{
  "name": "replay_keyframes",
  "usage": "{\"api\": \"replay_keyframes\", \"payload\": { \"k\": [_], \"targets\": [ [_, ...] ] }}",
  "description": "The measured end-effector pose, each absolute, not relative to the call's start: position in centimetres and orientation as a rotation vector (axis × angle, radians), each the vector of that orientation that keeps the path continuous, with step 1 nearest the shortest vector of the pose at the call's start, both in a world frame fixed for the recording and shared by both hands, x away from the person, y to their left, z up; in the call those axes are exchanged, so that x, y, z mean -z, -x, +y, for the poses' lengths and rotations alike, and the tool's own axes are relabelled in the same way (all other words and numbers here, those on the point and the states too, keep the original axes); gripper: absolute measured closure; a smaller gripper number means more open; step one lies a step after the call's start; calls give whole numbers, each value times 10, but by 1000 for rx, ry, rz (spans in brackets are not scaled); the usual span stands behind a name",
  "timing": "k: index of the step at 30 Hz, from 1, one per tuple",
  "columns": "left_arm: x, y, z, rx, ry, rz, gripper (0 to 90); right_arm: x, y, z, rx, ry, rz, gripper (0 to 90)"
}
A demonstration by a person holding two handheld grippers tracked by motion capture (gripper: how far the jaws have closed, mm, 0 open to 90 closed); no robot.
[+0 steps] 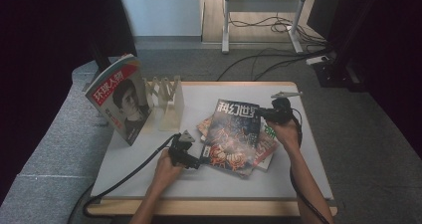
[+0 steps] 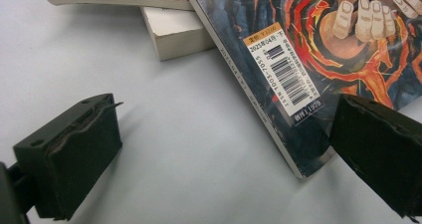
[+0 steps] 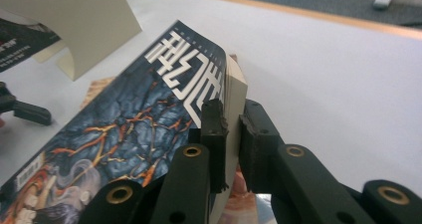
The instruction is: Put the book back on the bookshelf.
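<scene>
A dark science-fiction magazine (image 1: 233,134) with orange swirls lies on top of a small stack in the middle of the white table (image 1: 303,176). My right gripper (image 1: 262,113) is shut on its far right corner; in the right gripper view the jaws (image 3: 231,115) pinch the cover and page block of the magazine (image 3: 129,124), and that corner is tilted up. My left gripper (image 1: 199,162) stands open at the magazine's near left corner. In the left gripper view its jaws (image 2: 224,122) straddle the barcode corner of the magazine (image 2: 308,45) without touching it.
A magazine with a portrait cover (image 1: 119,99) leans upright against a wooden slotted rack (image 1: 166,97) at the back left. Other magazines (image 1: 266,149) lie under the dark one, among them a thick white-edged one (image 2: 179,32). Cables trail off the table's front edge.
</scene>
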State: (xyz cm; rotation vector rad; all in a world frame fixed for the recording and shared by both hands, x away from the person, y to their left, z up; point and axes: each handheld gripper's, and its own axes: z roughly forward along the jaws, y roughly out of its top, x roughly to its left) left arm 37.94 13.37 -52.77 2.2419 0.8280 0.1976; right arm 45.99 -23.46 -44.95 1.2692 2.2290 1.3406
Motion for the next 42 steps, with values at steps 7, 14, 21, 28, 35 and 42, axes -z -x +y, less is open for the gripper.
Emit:
{"api": "replay_keyframes", "payload": {
  "k": [7, 14, 21, 28, 35, 42],
  "targets": [
    [527, -381, 136, -182, -2241, 815, 0, 434, -445, -226, -1315, -1151, 2218, 817],
    [525, -382, 137, -154, -2251, 829, 0, 420, -432, -224, -1331, -1105, 2212, 817],
    [512, -383, 139, -131, -2270, 795, 0, 407, -422, -221, -1362, -1059, 2201, 815],
    [493, -383, 124, -189, -2284, 721, 12, 392, -408, -218, -1399, -989, 2193, 812],
    [480, -388, 113, -230, -2309, 661, 50, 384, -398, -216, -1424, -929, 2188, 809],
    [472, -401, 109, -205, -2301, 635, 91, 379, -391, -215, -1432, -894, 2189, 809]
  ]
}}
